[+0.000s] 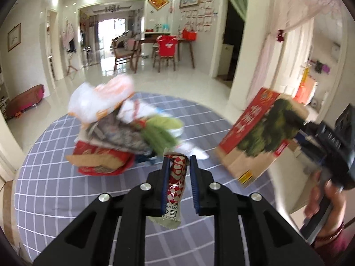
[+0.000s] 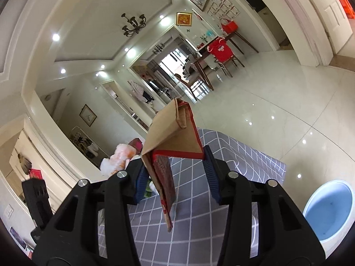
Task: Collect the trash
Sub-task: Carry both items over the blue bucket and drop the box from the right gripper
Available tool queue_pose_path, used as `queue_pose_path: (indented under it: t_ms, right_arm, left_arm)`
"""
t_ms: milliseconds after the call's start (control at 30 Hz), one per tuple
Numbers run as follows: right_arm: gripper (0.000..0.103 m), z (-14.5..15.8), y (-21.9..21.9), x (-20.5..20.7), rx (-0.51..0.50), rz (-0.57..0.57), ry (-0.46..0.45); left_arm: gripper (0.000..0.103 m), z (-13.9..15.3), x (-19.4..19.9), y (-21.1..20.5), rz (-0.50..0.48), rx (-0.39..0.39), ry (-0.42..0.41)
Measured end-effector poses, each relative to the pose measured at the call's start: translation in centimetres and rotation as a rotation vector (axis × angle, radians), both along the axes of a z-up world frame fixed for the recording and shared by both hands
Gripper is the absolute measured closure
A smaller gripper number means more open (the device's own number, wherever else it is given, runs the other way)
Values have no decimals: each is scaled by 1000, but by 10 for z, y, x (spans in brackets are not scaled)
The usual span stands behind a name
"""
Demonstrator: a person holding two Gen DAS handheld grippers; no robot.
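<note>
Left gripper (image 1: 179,164) clamped on a red-and-white snack wrapper (image 1: 175,184), jaws pinched tight on the crinkled film, lifted clear of the grey checked tablecloth (image 1: 44,188). Right gripper (image 2: 173,173) closed on a flattened red cardboard box (image 2: 170,137), pads pressing the folded flaps from both sides, the box tilted and held in the air at the right of the table. Both pieces in hand, neither yet dropped anywhere.

Still on the cloth, toward the far left: a heap of rubbish (image 1: 119,133) made of a white plastic bag (image 1: 99,97), a green wrapper (image 1: 162,133), crumpled printed paper and a red carton (image 1: 102,159) underneath. A pale blue bin (image 2: 328,210) on the floor at the near right, just beside the table, apparently empty.

Judged early in the job: two items picked up, none visibly binned, most of the pile left to clear.
</note>
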State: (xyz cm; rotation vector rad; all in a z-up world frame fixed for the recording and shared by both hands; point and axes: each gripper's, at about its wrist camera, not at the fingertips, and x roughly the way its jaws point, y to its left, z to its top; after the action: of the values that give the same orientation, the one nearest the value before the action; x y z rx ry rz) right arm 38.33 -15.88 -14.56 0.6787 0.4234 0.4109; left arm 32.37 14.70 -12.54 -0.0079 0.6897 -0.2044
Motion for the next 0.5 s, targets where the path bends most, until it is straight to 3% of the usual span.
queue_pose_path:
  t_ms: [233,500]
  right_arm:
    - [59,6,-47,-41,4,-64,-33]
    - [59,-2,-129,-101,-144,-280,-14]
  left_arm:
    - [86,17,-12,-72,-134,-34,-26]
    - [86,0,0,-206,-308,-56,5]
